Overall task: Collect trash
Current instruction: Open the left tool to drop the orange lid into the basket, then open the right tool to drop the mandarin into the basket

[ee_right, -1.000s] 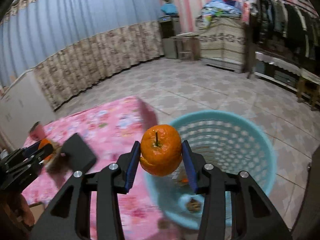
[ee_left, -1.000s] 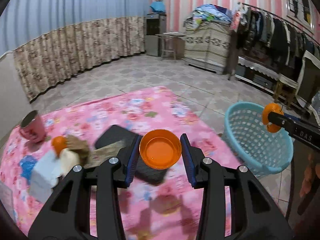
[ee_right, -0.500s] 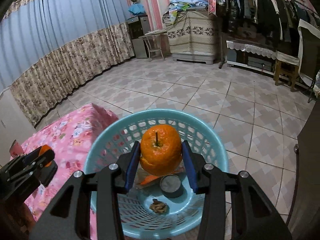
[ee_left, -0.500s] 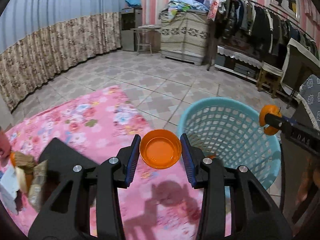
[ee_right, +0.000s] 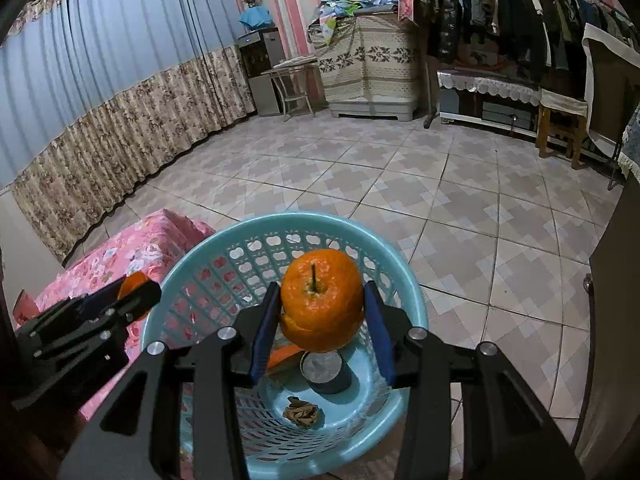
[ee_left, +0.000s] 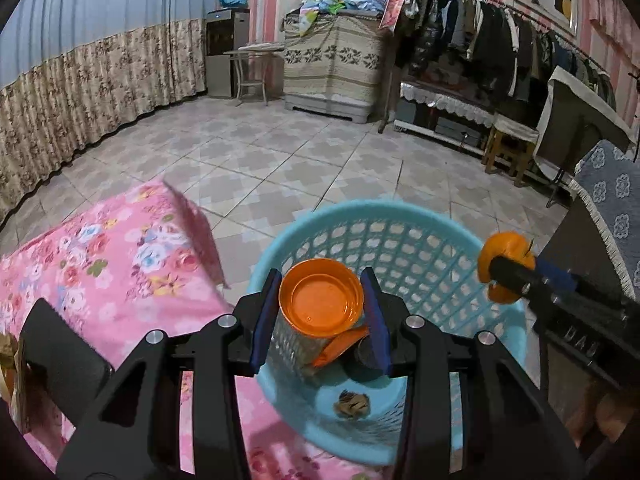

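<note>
My left gripper [ee_left: 320,280] is shut on a small orange cup [ee_left: 324,308], seen from above, and hangs over the near left part of a light blue plastic basket [ee_left: 360,210]. My right gripper [ee_right: 321,292] is shut on an orange [ee_right: 320,304] with a stem and a split peel, held above the middle of the basket [ee_right: 248,228]. In the left wrist view the orange [ee_left: 502,248] shows at the basket's right rim. In the basket lie a dark can [ee_right: 324,368], a crumpled brown scrap [ee_right: 302,412] and an orange wrapper [ee_right: 284,354].
A surface under a pink flowered cloth [ee_left: 120,248] touches the basket's left side, with a flat black object [ee_left: 60,344] on it. Tiled floor [ee_right: 440,200] stretches beyond. A dark cabinet [ee_left: 580,248] stands at the right, with a clothes rack [ee_left: 500,40] at the back.
Both grippers have swung from over the pink cloth to above the blue basket and dropped a little. Each still holds its object, and the jaws have not changed.
</note>
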